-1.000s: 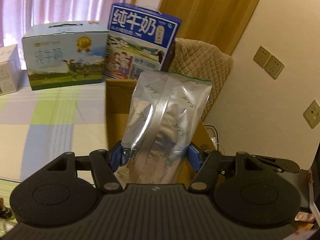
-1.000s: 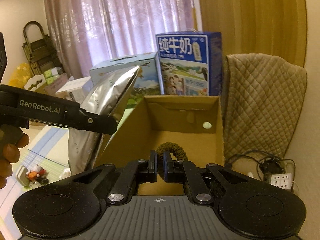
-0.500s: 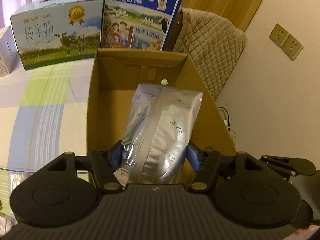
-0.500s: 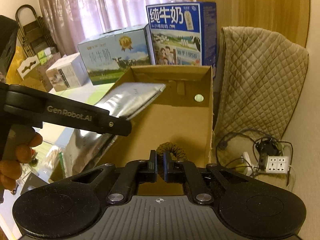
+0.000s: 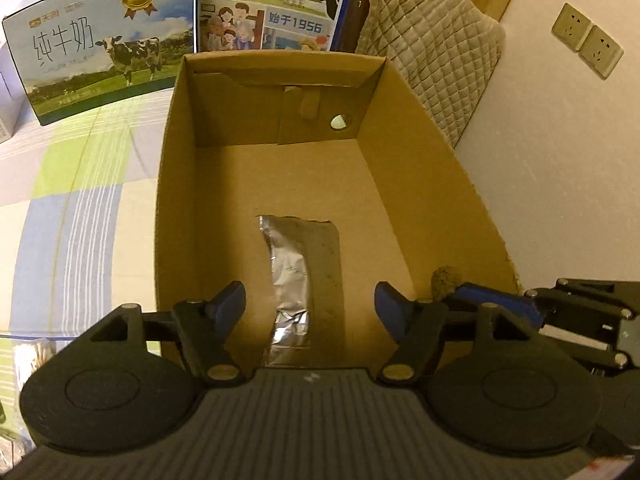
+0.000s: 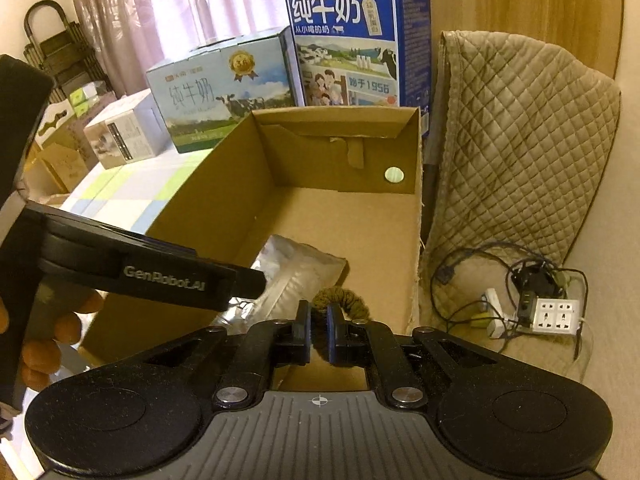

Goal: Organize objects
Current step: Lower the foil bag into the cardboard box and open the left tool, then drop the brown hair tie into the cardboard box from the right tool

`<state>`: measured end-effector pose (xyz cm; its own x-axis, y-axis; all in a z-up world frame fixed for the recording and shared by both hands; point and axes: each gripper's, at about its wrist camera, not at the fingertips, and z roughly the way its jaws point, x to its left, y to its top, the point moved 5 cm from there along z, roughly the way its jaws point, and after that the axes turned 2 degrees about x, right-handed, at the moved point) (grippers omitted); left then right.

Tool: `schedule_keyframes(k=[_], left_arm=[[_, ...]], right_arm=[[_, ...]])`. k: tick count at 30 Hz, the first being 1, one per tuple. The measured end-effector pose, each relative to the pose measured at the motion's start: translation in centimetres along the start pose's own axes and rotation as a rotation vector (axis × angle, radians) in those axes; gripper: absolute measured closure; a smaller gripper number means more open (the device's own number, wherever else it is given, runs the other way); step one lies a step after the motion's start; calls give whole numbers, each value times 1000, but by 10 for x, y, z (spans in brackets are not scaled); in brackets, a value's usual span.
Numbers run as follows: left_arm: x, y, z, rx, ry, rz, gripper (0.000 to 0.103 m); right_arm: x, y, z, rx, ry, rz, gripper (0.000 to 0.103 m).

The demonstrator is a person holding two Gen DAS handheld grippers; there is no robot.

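An open cardboard box (image 5: 420,184) stands below both grippers. On its floor near the front lies a silver foil pouch (image 5: 292,272), flat and free of any grip. My left gripper (image 5: 308,300) hovers over the pouch, open, with nothing between its blue pads. In the right wrist view the pouch (image 6: 296,272) shows beside the left gripper's black body (image 6: 160,276), which a hand holds. My right gripper (image 6: 319,320) is shut on a brown fuzzy scrunchie (image 6: 344,300) over the box's near right corner. The scrunchie (image 5: 443,280) also peeks in at the box's right wall.
Two milk cartons, one pale (image 6: 216,96) and one blue (image 6: 352,40), stand behind the box on a checked cloth (image 5: 80,184). A quilted beige cover (image 6: 520,140) stands to the right, with cables and a power strip (image 6: 556,316) on the floor. Small boxes (image 6: 120,132) sit at far left.
The left gripper carried the pouch down into the box and opened; the pouch now lies on the box floor. The right gripper kept its hold and moved closer over the box.
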<state>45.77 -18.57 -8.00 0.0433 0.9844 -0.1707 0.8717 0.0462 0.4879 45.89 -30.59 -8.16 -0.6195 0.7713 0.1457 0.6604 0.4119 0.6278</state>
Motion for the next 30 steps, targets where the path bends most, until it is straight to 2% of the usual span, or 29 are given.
schedule_keyframes(k=[3,9,12,14,16,18,30], left_arm=[[3,-1,-3,-5,4,-2,28],[5,2,-10,-28,10,-2,24],[7,2,-13,-36,16,-5,23],[8,2,-14,-41,22,-7,23],[9,2,-17,-47,25,-11,22],[9,2,-21,-53,26,-14,20],[19,-2,-62,-135,10,-25,15]], right_arm=[[0,-1,2,4,-2,-7,100],[1,-1,5,12,-13,-19,97],[1,-2,5,10,-9,-20,90],[2,-2,4,3,-8,-23,81],[2,-2,2,-4,-8,-23,68],[3,-1,0,-14,-6,-24,63],[12,-3,-17,-57,-21,-8,50]])
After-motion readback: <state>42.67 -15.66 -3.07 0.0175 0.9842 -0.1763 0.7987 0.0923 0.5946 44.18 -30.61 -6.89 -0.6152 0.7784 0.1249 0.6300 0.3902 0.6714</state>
